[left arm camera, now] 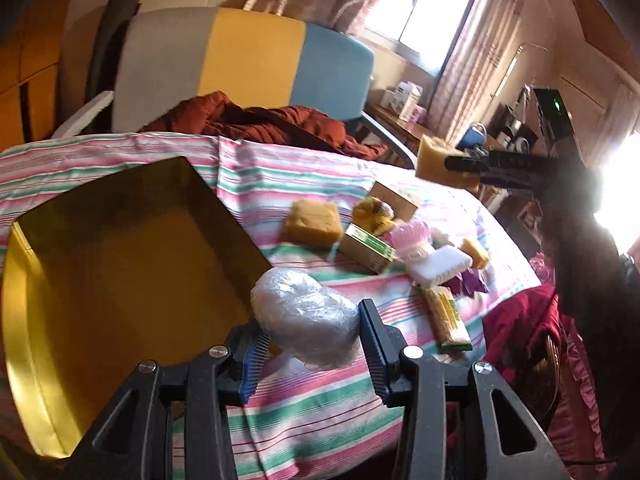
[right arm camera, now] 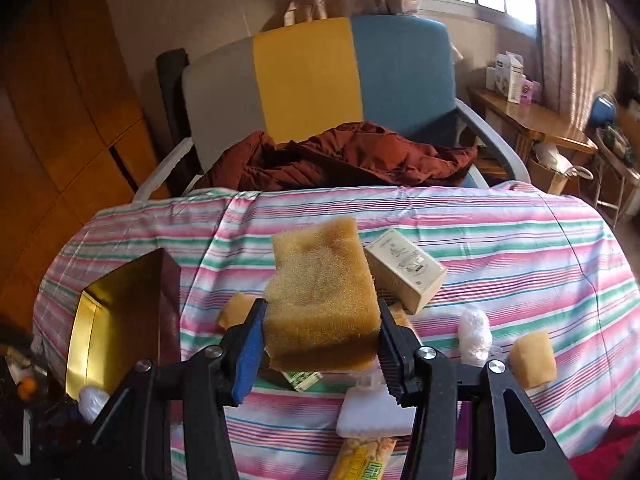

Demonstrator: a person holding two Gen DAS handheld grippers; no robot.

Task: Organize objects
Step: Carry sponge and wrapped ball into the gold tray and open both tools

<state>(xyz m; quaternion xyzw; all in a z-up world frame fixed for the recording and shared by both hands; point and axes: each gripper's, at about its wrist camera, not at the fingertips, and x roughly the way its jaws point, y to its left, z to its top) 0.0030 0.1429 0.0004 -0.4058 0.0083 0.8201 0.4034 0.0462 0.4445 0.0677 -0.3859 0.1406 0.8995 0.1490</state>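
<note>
Gold box (left arm camera: 120, 264): I see nothing inside it, left of the frame, so almost no sorting is done.
Left gripper (left arm camera: 312, 344): I hold it narrow on a clear plastic bundle (left arm camera: 308, 316), just beside the box corner.
Right gripper (right arm camera: 320, 344): I clamp a yellow sponge (right arm camera: 320, 300), lifted above the striped sheet (right arm camera: 520, 240).
Left to do: second sponge (left arm camera: 314, 222), green carton (left arm camera: 366, 248), white pad (left arm camera: 440, 266), beige box (right arm camera: 404, 270) lie centre-right.
</note>
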